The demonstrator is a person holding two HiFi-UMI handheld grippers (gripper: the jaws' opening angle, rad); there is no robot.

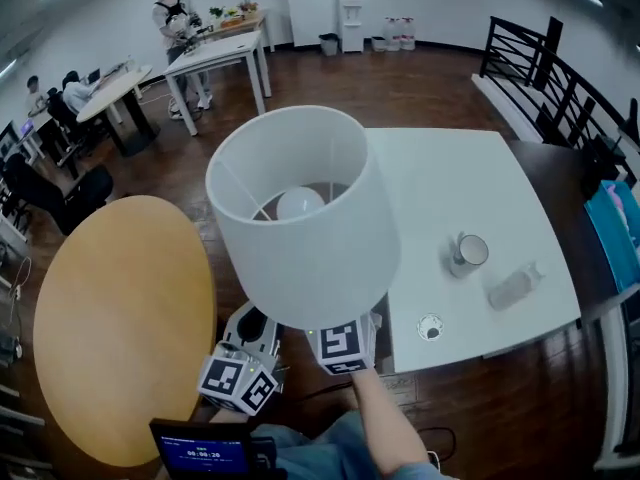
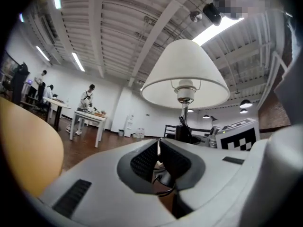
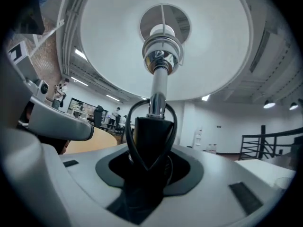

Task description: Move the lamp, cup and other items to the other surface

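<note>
Dark wood flooring shows between two surfaces in the head view: a white table [image 1: 480, 178] at right and a round table [image 1: 120, 318] at lower left. The lamp [image 1: 300, 218] hangs upright in the air over the gap between them, its shade hiding everything below. The right gripper [image 3: 150, 167] is clamped on the lamp's black lower stem, with the cord looped round it. The left gripper [image 2: 158, 156] has its jaws drawn nearly together, and a thin cord loops just under them; whether they pinch it I cannot tell. A cup [image 1: 468, 252] and a bottle [image 1: 515, 286] rest on the white table. To carry well, I would keep the stem vertical, mind the trailing cord, and set the lamp down flat, well inside the round table's edge.
</note>
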